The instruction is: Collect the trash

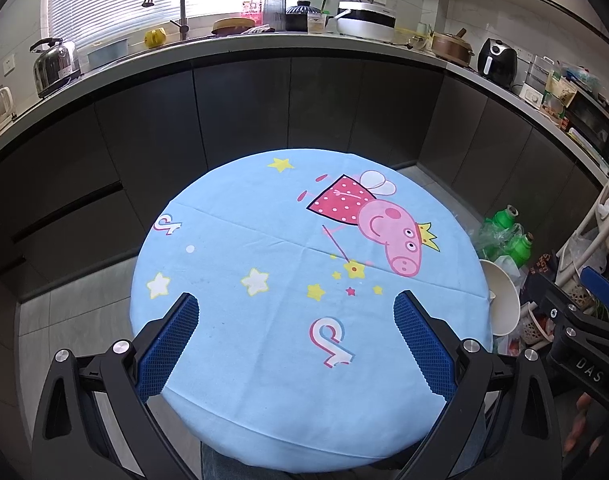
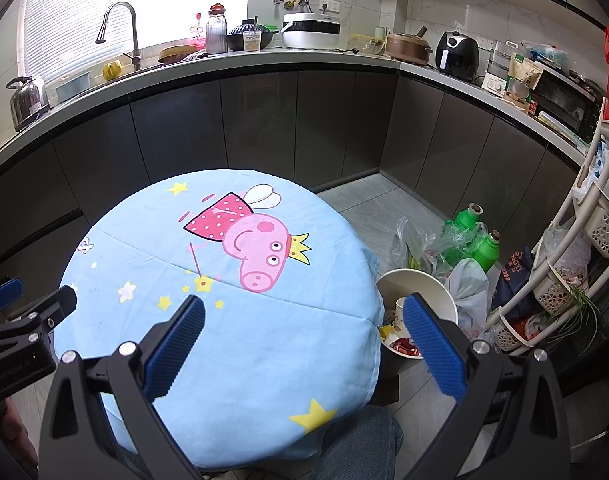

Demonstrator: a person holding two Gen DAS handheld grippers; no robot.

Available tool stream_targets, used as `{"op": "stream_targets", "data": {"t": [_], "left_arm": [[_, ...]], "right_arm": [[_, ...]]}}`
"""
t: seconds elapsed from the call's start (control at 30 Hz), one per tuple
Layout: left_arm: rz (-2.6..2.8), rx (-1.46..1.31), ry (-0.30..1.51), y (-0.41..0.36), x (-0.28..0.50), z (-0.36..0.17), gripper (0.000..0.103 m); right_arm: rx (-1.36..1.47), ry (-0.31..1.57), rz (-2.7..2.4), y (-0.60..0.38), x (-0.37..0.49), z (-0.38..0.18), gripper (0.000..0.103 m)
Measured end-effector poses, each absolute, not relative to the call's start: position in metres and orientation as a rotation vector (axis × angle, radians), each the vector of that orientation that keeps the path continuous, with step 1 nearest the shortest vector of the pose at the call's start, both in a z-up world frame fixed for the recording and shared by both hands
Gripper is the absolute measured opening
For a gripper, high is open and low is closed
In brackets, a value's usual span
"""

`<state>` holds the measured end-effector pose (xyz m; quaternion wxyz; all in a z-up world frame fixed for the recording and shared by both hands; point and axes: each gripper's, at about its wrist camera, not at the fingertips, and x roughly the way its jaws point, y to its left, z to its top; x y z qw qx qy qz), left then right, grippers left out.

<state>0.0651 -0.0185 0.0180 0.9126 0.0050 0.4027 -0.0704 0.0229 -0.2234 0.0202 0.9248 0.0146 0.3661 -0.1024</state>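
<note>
A round table (image 1: pixel 232 360) (image 2: pixel 240 368) wears a light blue cartoon-pig cloth with nothing lying on it. My left gripper (image 1: pixel 296 306) is open and empty above the table's near part. My right gripper (image 2: pixel 304 308) is open and empty over the table's right edge. A white bin (image 2: pixel 436 284) stands on the floor right of the table and holds wrappers and scraps (image 2: pixel 402 346). The bin's side shows in the left wrist view (image 1: pixel 502 300). My right gripper's body shows at the left view's right edge (image 1: pixel 576 320); my left gripper shows at the right view's left edge (image 2: pixel 28 320).
Green bottles (image 2: pixel 476 232) and plastic bags (image 2: pixel 464 288) sit on the floor beyond the bin. A white rack with baskets (image 2: pixel 576 248) stands at the right. Dark cabinets (image 2: pixel 264 128) and a cluttered counter with a sink tap (image 2: pixel 120 28) curve behind the table. My knee (image 2: pixel 356 440) is below the table.
</note>
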Motion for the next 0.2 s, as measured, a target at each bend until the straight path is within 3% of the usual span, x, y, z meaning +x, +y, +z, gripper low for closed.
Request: {"op": "stream_targets", "data": {"t": [0.2], "left_arm": [[-0.143, 0.013, 0.829, -0.0178, 0.0666, 0.0183, 0.094]], "right_arm": [[0.030, 0.751, -0.210, -0.2239, 0.0226, 0.0201, 0.100]]}}
